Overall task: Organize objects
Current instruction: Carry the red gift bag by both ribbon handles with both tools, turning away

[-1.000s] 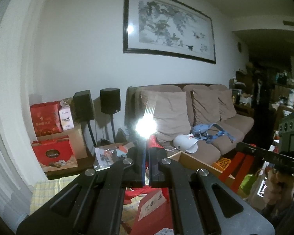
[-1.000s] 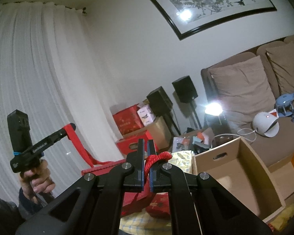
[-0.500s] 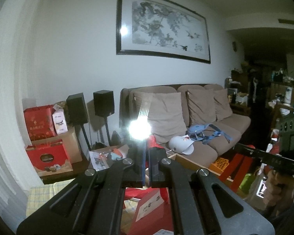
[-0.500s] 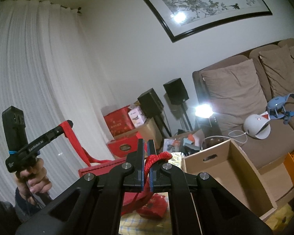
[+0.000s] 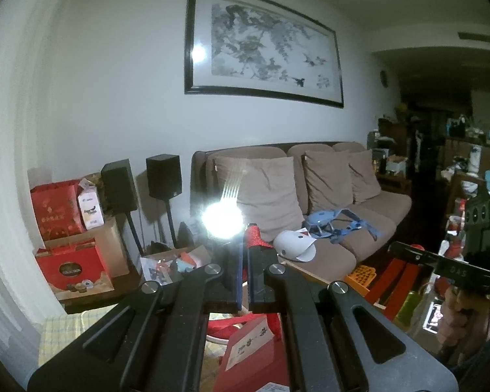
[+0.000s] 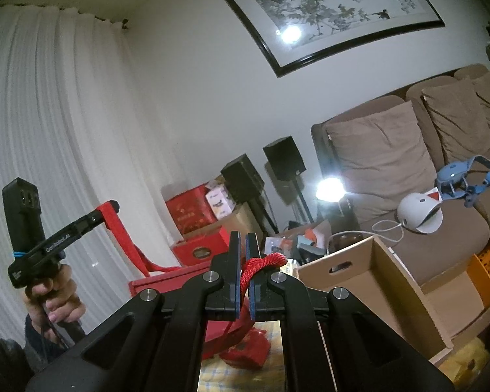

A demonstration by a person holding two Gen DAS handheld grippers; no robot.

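A red gift bag [image 5: 248,356] hangs below both grippers, lifted by its red rope handles. My left gripper [image 5: 244,245] is shut on one rope handle [image 5: 253,236]. My right gripper [image 6: 243,245] is shut on the other rope handle [image 6: 261,263]. In the right wrist view the bag's red rim [image 6: 166,279] and lower body [image 6: 245,349] show behind the jaws, and the left gripper [image 6: 109,207] appears at far left, held in a hand. The right gripper shows at the right edge of the left wrist view [image 5: 398,248].
An open cardboard box [image 6: 369,281] stands just right of the bag, on a yellow checked cloth [image 6: 241,375]. Behind are a brown sofa [image 5: 326,196], two black speakers [image 5: 163,176], red gift boxes [image 5: 72,271], a bright lamp [image 5: 222,219] and white curtains [image 6: 49,130].
Both grippers have risen a little with the bag; the room sits lower in both views. Both grips are unchanged.
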